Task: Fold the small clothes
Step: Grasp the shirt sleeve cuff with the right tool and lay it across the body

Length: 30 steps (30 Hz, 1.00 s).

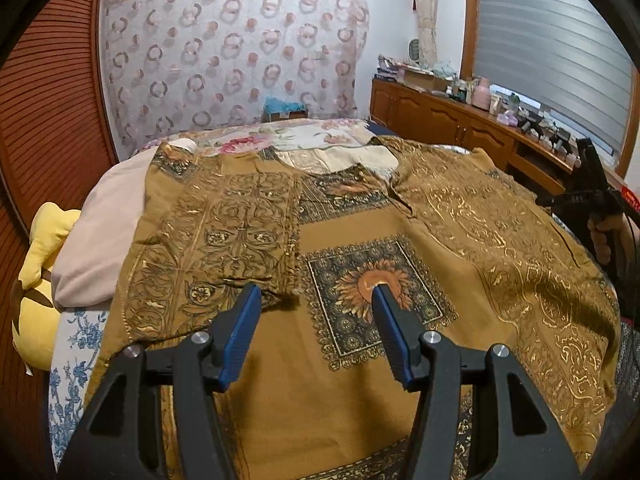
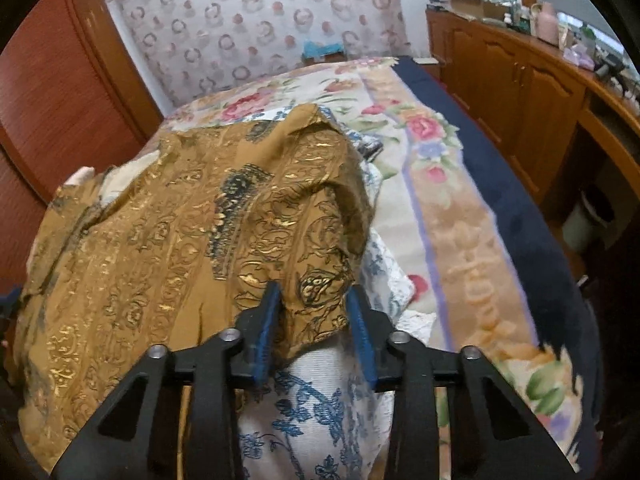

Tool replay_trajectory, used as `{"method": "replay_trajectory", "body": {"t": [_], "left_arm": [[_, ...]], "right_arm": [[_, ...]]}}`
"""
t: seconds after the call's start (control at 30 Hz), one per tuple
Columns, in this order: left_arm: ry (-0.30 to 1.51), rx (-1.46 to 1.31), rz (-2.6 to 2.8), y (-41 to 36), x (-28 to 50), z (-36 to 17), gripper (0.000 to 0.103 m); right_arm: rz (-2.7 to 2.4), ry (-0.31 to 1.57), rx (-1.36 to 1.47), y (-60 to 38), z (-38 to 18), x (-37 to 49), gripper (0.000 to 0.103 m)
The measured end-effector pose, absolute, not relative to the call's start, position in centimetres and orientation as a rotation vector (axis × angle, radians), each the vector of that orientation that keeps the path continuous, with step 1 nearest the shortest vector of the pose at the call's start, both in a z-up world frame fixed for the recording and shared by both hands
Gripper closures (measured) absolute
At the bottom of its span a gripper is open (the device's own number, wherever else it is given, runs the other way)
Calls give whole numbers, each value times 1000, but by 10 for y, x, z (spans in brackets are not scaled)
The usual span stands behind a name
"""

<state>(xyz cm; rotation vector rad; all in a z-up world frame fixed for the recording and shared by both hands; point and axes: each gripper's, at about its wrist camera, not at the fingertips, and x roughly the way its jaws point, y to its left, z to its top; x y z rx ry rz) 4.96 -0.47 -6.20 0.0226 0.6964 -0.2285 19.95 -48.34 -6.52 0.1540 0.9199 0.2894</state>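
A mustard-brown garment with gold scrollwork and dark sunflower squares lies spread on the bed. Its left sleeve is folded inward over the body. My left gripper hovers open just above the garment's middle, with nothing between its blue pads. In the right wrist view the same garment bunches up at its right edge. My right gripper is shut on the hem corner of that side, and the cloth fills the gap between the pads. A hand holds that gripper at the garment's right edge.
A floral bedspread covers the bed, with a blue-patterned white cloth under the garment. A pink pillow and a yellow plush toy lie at the left. A cluttered wooden cabinet runs along the right.
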Motion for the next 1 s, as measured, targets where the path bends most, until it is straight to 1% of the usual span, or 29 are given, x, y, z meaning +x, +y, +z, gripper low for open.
{"method": "replay_trajectory", "body": {"t": [0.07, 0.1, 0.13, 0.2, 0.23, 0.43, 0.57, 0.63, 0.73, 0.87, 1.0], "left_arm": [[722, 30, -238, -7, 51, -65, 46], [736, 30, -243, -8, 51, -66, 46], [744, 33, -242, -10, 52, -68, 46], [762, 37, -241, -11, 53, -72, 46], [768, 37, -242, -12, 53, -73, 46], [783, 45, -245, -15, 51, -76, 46], [777, 45, -241, -15, 50, -75, 46], [759, 41, -233, -14, 49, -72, 46], [719, 27, -231, -13, 44, -64, 46], [683, 22, -231, -12, 39, -51, 46], [659, 16, -230, -13, 36, -42, 46]], "right_arm": [[284, 914, 126, -481, -63, 198, 78], [274, 909, 102, -479, -62, 197, 82], [257, 898, 77, -477, -60, 197, 89], [221, 868, 24, -473, -54, 195, 98], [215, 850, 14, -471, -50, 193, 99], [256, 730, -31, -449, -16, 180, 100], [356, 682, -93, -409, 0, 164, 100], [395, 695, -146, -383, -6, 156, 100], [434, 772, -195, -356, -30, 151, 99], [459, 835, -181, -347, -55, 151, 99], [463, 846, -144, -352, -56, 147, 97]]}}
